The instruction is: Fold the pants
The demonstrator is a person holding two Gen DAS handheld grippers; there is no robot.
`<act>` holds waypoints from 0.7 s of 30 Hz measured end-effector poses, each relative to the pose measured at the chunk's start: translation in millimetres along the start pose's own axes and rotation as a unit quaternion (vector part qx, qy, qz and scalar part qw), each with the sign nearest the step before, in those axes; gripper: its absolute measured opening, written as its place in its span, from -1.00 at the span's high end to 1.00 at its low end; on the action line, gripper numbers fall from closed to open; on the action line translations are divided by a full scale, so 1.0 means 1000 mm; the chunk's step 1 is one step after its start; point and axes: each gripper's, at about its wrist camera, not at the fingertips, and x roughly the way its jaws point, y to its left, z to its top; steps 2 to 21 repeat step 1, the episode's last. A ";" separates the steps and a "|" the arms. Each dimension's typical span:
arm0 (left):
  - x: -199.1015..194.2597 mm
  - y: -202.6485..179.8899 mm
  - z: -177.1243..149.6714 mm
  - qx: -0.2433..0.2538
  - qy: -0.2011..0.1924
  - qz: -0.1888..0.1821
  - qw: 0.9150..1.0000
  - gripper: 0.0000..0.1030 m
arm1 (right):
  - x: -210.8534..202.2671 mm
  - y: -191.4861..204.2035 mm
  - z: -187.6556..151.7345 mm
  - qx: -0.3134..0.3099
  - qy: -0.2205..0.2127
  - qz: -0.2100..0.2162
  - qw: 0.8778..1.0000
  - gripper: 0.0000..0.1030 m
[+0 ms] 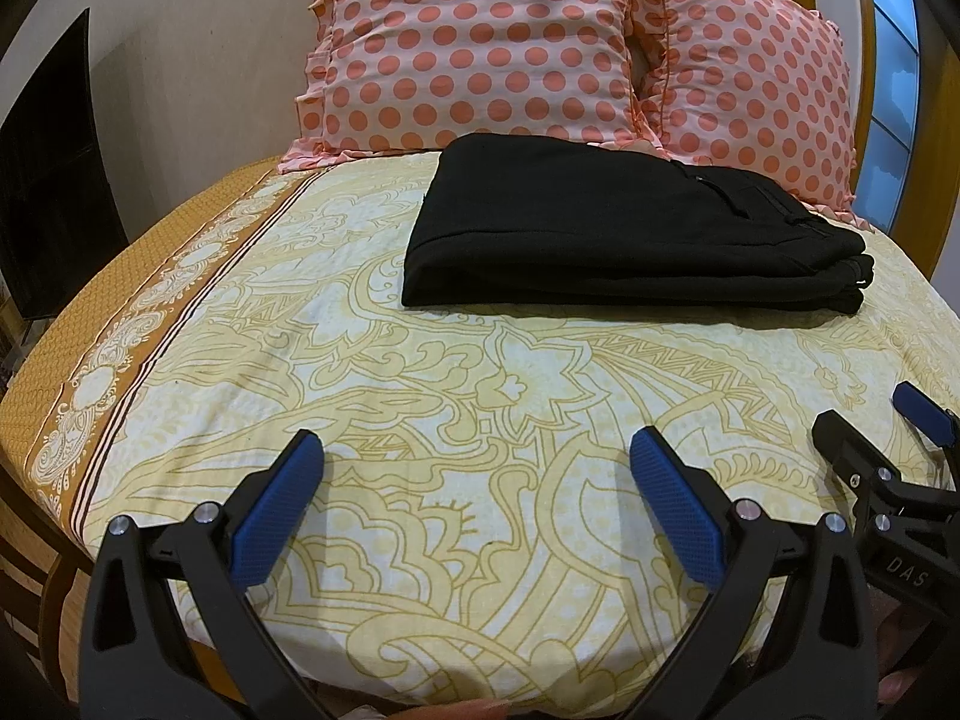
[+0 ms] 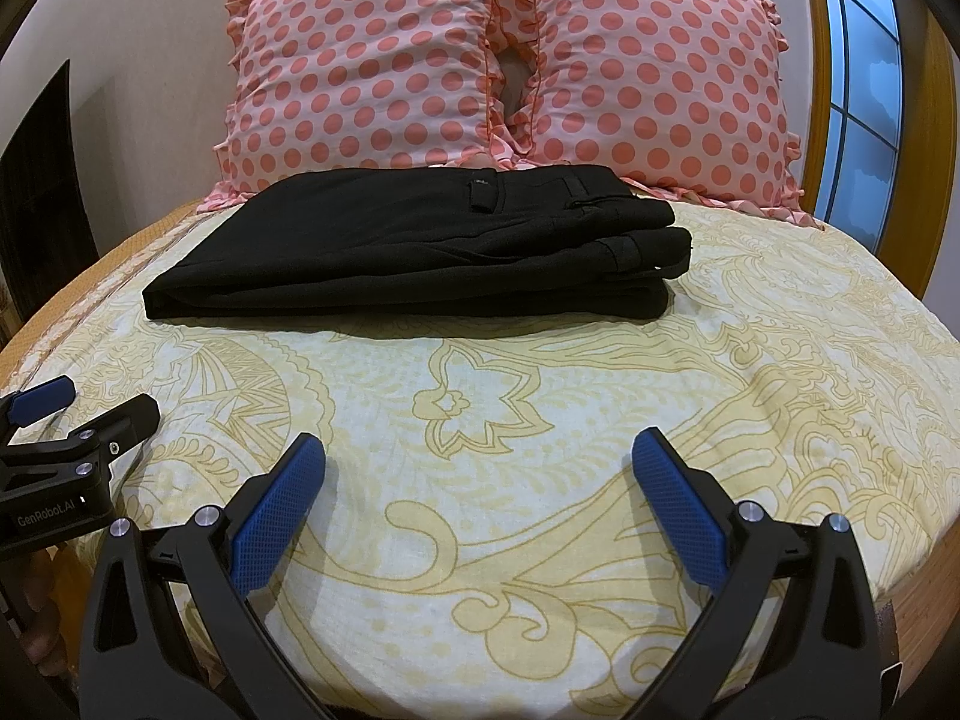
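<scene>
Black pants (image 1: 624, 228) (image 2: 420, 246) lie folded into a compact stack of several layers on the bed, just in front of the pillows. The waistband with a belt loop faces up toward the right end. My left gripper (image 1: 477, 450) hovers open over the near part of the sheet, well short of the pants, nothing between its blue pads. My right gripper (image 2: 480, 453) is likewise open and empty, near the bed's front edge. Each gripper shows at the edge of the other's view: the right gripper (image 1: 870, 420) and the left gripper (image 2: 90, 399).
The bed carries a cream sheet with a yellow floral pattern (image 1: 450, 360) (image 2: 540, 420) and an orange border on the left. Two pink polka-dot pillows (image 1: 480, 42) (image 2: 372, 72) lean at the head. A window (image 2: 864, 90) is at right, dark furniture (image 1: 48, 180) at left.
</scene>
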 end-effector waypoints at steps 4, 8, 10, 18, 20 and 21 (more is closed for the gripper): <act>0.000 0.000 0.000 0.000 0.000 0.000 1.000 -0.97 | 0.000 0.000 0.000 0.000 0.000 0.000 1.000 -0.97; 0.000 0.000 0.000 0.000 0.000 0.000 1.000 -0.97 | 0.000 0.000 0.000 0.000 0.000 0.000 1.000 -0.97; 0.000 0.000 0.000 0.000 0.000 0.000 1.000 -0.97 | 0.000 0.000 0.000 0.000 0.000 0.000 1.000 -0.97; 0.000 0.000 0.000 0.000 0.000 0.000 1.000 -0.97 | 0.000 0.000 0.000 0.000 0.000 0.000 1.000 -0.97; 0.000 0.000 0.000 0.000 0.000 0.000 1.000 -0.97 | 0.000 0.000 0.000 0.000 0.000 0.000 1.000 -0.97; 0.000 0.000 0.000 0.000 0.000 0.000 1.000 -0.97 | 0.000 0.000 0.000 0.000 0.000 0.000 1.000 -0.97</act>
